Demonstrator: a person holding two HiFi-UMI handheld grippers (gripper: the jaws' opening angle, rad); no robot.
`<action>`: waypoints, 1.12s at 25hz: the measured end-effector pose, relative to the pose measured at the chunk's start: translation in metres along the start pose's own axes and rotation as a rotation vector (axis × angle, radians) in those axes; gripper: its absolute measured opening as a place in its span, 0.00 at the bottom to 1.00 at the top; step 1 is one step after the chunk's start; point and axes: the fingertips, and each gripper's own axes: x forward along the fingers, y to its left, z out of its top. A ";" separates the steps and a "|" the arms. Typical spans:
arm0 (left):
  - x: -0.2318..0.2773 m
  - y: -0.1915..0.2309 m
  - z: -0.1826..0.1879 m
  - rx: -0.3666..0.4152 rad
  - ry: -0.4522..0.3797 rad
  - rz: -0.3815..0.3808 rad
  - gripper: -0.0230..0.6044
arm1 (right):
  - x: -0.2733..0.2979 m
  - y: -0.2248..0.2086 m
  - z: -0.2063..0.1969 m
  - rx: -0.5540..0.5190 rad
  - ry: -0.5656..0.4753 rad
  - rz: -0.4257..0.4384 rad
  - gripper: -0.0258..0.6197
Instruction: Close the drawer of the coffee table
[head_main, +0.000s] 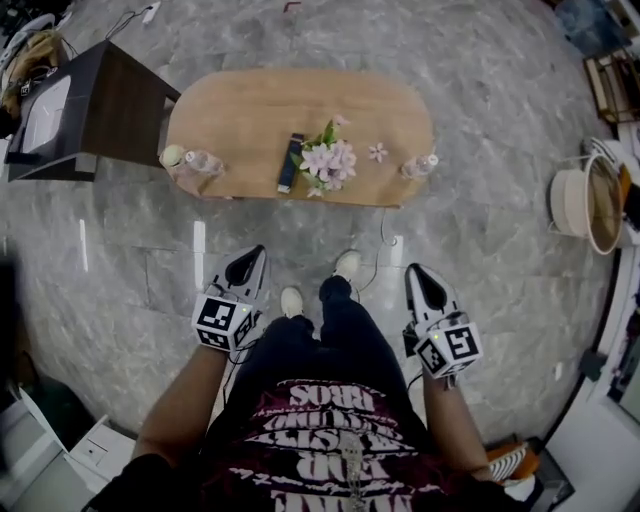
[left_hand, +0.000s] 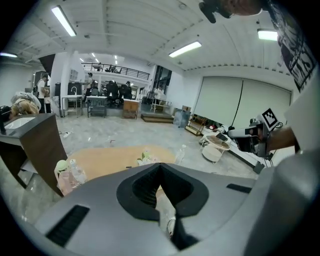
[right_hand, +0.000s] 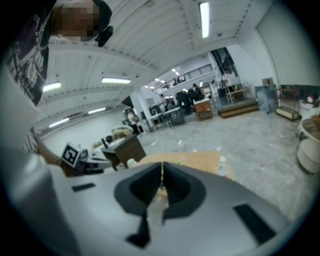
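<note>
The oval wooden coffee table (head_main: 250, 120) stands on the grey stone floor ahead of me, with pink flowers (head_main: 328, 160), a dark remote (head_main: 290, 162), a clear bottle (head_main: 420, 166) and a small bag (head_main: 190, 165) on it. From above I cannot make out a drawer front. My left gripper (head_main: 256, 252) and right gripper (head_main: 413, 270) hang over the floor short of the table's near edge, both shut with nothing in them. In the left gripper view the table (left_hand: 105, 159) lies beyond the closed left gripper (left_hand: 160, 166); in the right gripper view the table (right_hand: 200, 161) lies past the closed right gripper (right_hand: 162, 166).
A dark brown cabinet (head_main: 95, 105) stands left of the table. A round white basket (head_main: 580, 205) sits at the right. A white drawer unit (head_main: 85, 450) is at the lower left. My feet (head_main: 318, 285) are between the grippers, and a thin cable (head_main: 385, 240) lies on the floor.
</note>
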 end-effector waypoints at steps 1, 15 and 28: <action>0.012 0.004 -0.009 -0.005 0.024 0.008 0.07 | 0.010 -0.013 -0.007 -0.013 0.025 0.005 0.09; 0.194 0.039 -0.250 0.216 0.394 -0.081 0.07 | 0.154 -0.196 -0.216 -0.332 0.451 0.070 0.09; 0.323 0.143 -0.366 0.229 0.509 0.058 0.41 | 0.232 -0.304 -0.362 -0.636 0.665 0.031 0.39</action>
